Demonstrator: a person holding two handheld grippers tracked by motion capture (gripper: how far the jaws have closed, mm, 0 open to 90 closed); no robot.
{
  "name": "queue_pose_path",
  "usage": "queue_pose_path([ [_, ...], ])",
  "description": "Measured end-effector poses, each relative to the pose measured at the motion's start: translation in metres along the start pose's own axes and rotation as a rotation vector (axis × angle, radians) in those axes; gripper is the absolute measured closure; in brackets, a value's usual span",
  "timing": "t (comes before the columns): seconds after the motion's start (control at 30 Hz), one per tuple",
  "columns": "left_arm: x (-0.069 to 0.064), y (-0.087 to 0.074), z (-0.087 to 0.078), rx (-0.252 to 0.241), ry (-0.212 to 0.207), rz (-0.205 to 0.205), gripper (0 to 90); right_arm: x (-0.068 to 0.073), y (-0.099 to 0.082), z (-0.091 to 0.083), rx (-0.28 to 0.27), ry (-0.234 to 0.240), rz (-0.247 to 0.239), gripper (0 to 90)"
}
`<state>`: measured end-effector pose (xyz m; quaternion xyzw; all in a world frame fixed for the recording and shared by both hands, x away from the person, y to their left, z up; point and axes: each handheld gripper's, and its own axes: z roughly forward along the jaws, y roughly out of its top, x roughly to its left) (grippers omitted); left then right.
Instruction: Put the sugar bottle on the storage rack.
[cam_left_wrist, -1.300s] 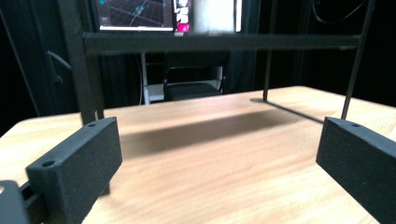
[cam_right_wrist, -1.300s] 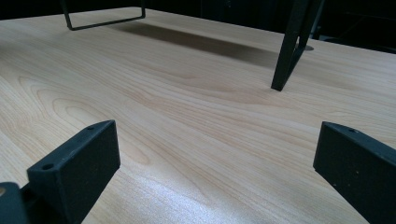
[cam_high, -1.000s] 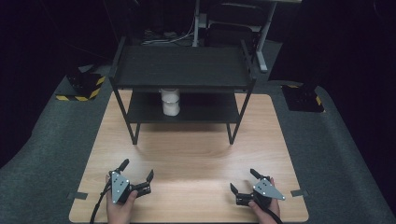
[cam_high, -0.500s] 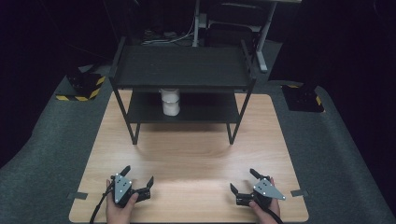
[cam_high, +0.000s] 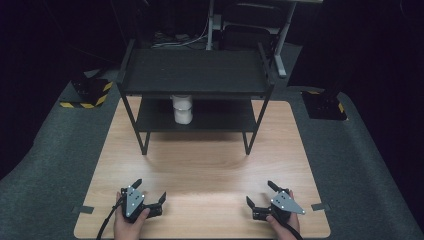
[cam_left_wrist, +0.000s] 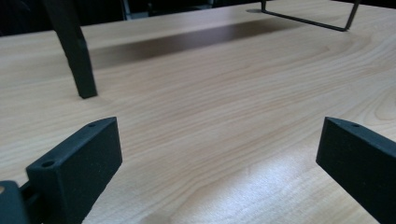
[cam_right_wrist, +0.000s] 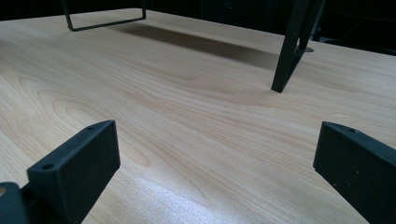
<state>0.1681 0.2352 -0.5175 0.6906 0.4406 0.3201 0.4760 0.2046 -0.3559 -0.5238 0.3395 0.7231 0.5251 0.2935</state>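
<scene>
I see both grippers, left (cam_high: 149, 194) and right (cam_high: 260, 193), low in frame on the counter (cam_high: 210, 165), jaws apart, empty; jar (cam_high: 182, 109) upper centre.

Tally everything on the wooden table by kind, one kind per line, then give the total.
Black two-tier shelf rack: 1
White jar, standing on the rack's lower shelf: 1
Hand-held grippers, left gripper and right gripper, both with fingers spread: 2
Total: 4
</scene>
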Motion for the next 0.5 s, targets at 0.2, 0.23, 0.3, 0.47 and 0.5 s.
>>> queue_pose_path([
  [0.2,-0.0004,0.0013,0.0007,0.007,-0.001,0.005,0.6,0.0000,-0.0003,-0.0003,-0.001,0.002,-0.001,0.0],
  [0.23,-0.0004,0.0013,0.0007,0.007,-0.001,0.005,0.6,0.0000,-0.0004,-0.0003,-0.002,0.001,-0.002,0.0],
  [0.3,-0.0005,0.0028,0.0009,0.016,-0.001,0.011,0.6,0.0003,-0.0007,-0.0005,-0.003,0.000,-0.002,0.0],
  [0.47,0.0000,0.0037,0.0015,0.021,-0.002,0.003,0.6,0.0010,-0.0011,-0.0010,-0.005,-0.003,-0.004,0.0],
  [0.5,0.0000,0.0037,0.0014,0.021,-0.001,0.005,0.6,0.0012,-0.0013,-0.0011,-0.006,-0.004,-0.005,0.0],
])
